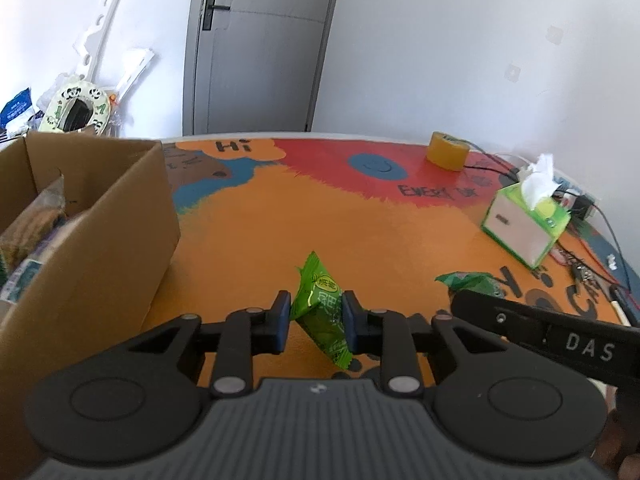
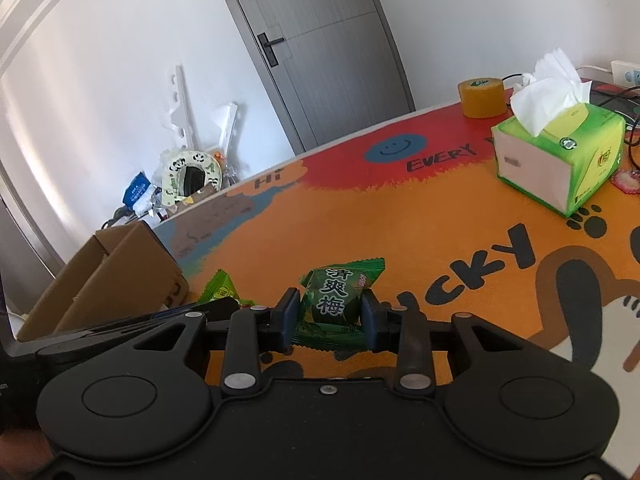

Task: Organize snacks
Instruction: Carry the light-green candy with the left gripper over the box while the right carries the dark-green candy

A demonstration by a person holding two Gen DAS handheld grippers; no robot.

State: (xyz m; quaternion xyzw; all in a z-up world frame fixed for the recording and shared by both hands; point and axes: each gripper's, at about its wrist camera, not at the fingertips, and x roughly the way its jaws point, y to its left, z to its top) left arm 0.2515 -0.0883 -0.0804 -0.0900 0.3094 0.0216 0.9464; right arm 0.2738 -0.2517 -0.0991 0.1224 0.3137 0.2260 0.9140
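My left gripper (image 1: 316, 316) is shut on a light green candy packet (image 1: 322, 308), held above the orange table mat. The packet also shows in the right wrist view (image 2: 222, 286). My right gripper (image 2: 330, 312) is shut on a dark green plum snack packet (image 2: 338, 298) with Chinese characters; its top edge shows in the left wrist view (image 1: 468, 282) behind the right gripper's body. A cardboard box (image 1: 92, 236) holding several snacks stands at the left of the table; it also shows in the right wrist view (image 2: 112, 276).
A green tissue box (image 1: 524, 220) and a yellow tape roll (image 1: 447, 150) stand at the far right, with cables beside them. The colourful mat (image 1: 320, 208) covers the table. A grey door and clutter lie beyond the far edge.
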